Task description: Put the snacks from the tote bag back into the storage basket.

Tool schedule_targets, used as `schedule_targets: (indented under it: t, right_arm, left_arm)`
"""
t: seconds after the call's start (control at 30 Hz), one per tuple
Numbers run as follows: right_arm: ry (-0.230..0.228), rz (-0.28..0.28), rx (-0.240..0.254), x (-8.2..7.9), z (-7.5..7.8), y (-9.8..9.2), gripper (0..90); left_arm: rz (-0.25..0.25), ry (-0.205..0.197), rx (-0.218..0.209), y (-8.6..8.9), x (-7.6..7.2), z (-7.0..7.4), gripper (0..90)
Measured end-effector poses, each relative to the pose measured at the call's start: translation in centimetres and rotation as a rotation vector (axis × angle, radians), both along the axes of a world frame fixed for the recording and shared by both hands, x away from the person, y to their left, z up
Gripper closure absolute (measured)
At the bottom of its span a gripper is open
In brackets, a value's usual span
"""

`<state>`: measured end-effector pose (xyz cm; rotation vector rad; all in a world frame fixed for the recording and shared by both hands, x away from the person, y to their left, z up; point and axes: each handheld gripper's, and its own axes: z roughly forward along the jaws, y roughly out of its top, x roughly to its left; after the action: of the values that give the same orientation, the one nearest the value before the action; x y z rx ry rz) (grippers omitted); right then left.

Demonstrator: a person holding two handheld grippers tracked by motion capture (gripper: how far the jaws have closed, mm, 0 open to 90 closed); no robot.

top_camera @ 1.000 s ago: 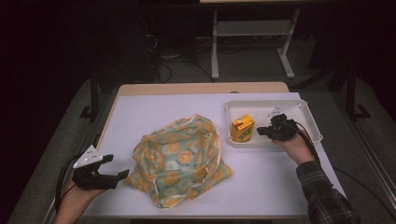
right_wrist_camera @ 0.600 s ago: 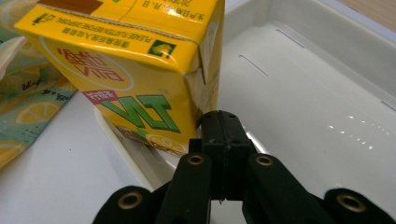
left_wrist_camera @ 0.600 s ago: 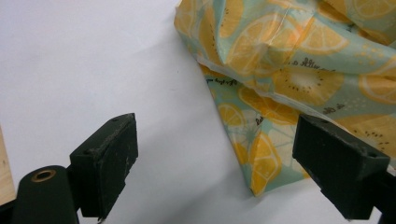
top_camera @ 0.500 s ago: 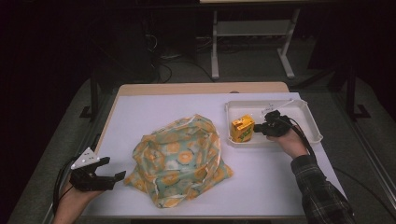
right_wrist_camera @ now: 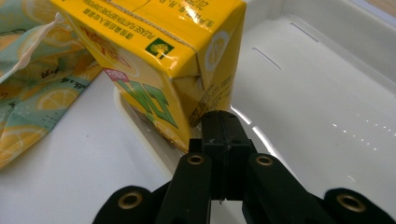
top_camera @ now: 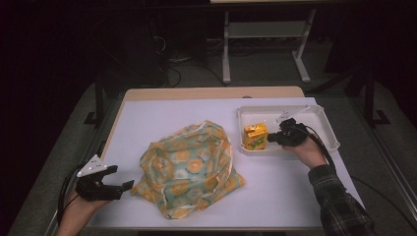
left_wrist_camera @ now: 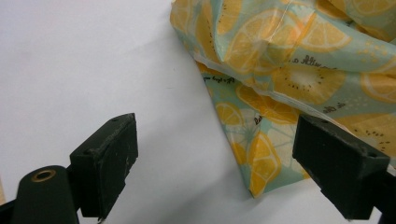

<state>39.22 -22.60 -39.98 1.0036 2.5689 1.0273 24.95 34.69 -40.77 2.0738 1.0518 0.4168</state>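
White-topped table, wood edge at the far side. Biggest item on it: a lemon-print cloth bag, slumped in a soft heap at centre, mouth not readable from above. To its right, a white tray near the table's right edge, and in the tray's left end a yellow drink carton, standing, tilted a little in the right gripper view. Right gripper sits inside the tray just beside the carton; its jaws are pressed together with nothing between them, tips at the carton's lower corner, touching or nearly so. Left gripper rests at the near-left, jaws spread wide, the bag's corner lying between them but not pinched. Judgement: the work looks like getting the carton out of the tray and into the bag. To do it well, the right jaws must first part wide enough to straddle the carton's narrow faces, grip mid-height so it won't topple, while the left takes a firm bite on the bag's hem to hold it steady.
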Motion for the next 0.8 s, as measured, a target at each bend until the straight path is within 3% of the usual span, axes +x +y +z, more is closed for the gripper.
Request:
schedule_targets:
  t: [0.8]
  right_arm:
    - [0.023,0.021,-0.007,-1.2,0.2,-0.2,89.9]
  left_arm:
    - [-0.024,0.01,0.012,-0.3,0.3,0.0,13.6]
